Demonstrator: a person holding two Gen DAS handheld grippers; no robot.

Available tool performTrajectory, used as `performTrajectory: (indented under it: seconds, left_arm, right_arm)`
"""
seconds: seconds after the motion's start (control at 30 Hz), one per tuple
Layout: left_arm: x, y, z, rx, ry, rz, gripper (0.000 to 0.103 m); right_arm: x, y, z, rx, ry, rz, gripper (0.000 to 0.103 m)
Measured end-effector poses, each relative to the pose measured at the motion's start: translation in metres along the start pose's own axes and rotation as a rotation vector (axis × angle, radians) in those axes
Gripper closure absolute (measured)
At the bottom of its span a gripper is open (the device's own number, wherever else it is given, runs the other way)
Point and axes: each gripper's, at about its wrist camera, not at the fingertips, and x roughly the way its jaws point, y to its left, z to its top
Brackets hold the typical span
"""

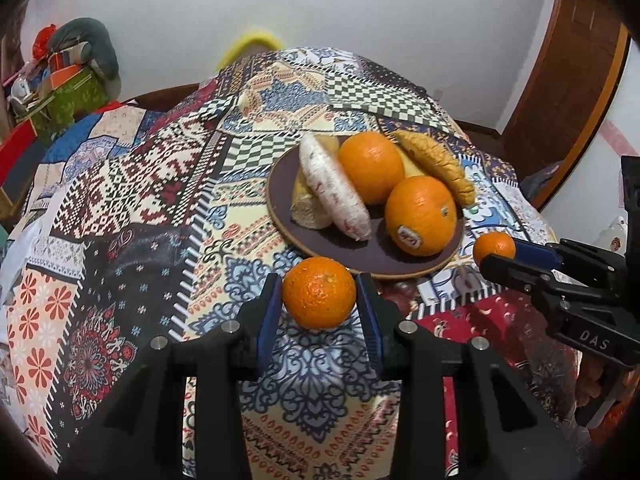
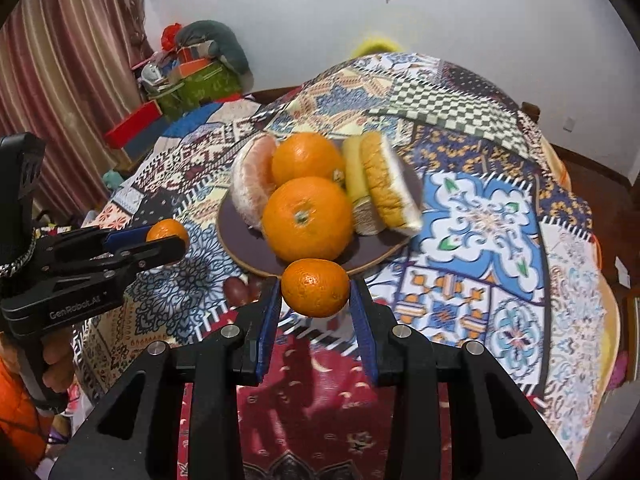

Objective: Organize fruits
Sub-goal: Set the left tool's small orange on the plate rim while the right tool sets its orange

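A dark round plate (image 1: 320, 240) (image 2: 236, 236) on the patterned tablecloth holds two big oranges (image 1: 420, 216) (image 2: 306, 218), pomelo wedges (image 1: 332, 184) (image 2: 252, 180) and a yellow-brown piece (image 1: 436, 164) (image 2: 384, 184). My left gripper (image 1: 319, 300) is shut on a small tangerine (image 1: 319, 298) just in front of the plate's near rim; it also shows in the right wrist view (image 2: 166, 240) with its tangerine (image 2: 166, 230). My right gripper (image 2: 315, 290) is shut on another small tangerine (image 2: 315, 287), near the plate's rim; the left wrist view shows it (image 1: 496, 254) with its tangerine (image 1: 494, 246).
The patchwork tablecloth (image 1: 140, 208) (image 2: 480, 220) covers a round table. Dark small fruits (image 2: 240, 290) lie on the cloth beside the plate. Boxes and clutter (image 1: 60, 80) (image 2: 188, 76) stand by the wall at the far left. A wooden door (image 1: 580, 80) is at the right.
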Motion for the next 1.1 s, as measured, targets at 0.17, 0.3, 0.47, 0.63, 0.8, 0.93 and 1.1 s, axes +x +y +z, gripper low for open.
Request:
performTrajectory:
  seconds: [0.17,0.3,0.47,0.63,0.8,0.93,1.1]
  left_arm:
    - [0.005,-0.006,0.007,0.009,-0.004,-0.012,0.065]
    - [0.011,-0.007,0.012,0.006,0.0,-0.019,0.065]
    - [0.02,-0.007,0.014,0.006,0.013,-0.02,0.065]
    - [0.03,-0.006,0.017,0.002,0.023,-0.026,0.065]
    - [0.036,-0.008,0.02,0.01,0.021,-0.023,0.065]
    - [0.04,-0.007,0.022,0.006,0.02,-0.027,0.065]
    - [0.041,-0.009,0.022,0.01,0.018,-0.018,0.065]
  right_arm:
    - [0.001,-0.006,0.005,0.0,-0.013,-0.02,0.071]
    - [0.006,-0.011,0.009,-0.002,-0.016,-0.038,0.071]
    - [0.015,-0.02,0.014,0.012,-0.01,-0.047,0.071]
    - [0.023,-0.023,0.017,0.021,-0.001,-0.033,0.071]
    - [0.028,-0.024,0.017,0.025,0.003,-0.031,0.071]
    - [0.029,-0.028,0.017,0.036,0.006,-0.01,0.071]
    - [0.029,-0.027,0.018,0.028,0.009,-0.009,0.07]
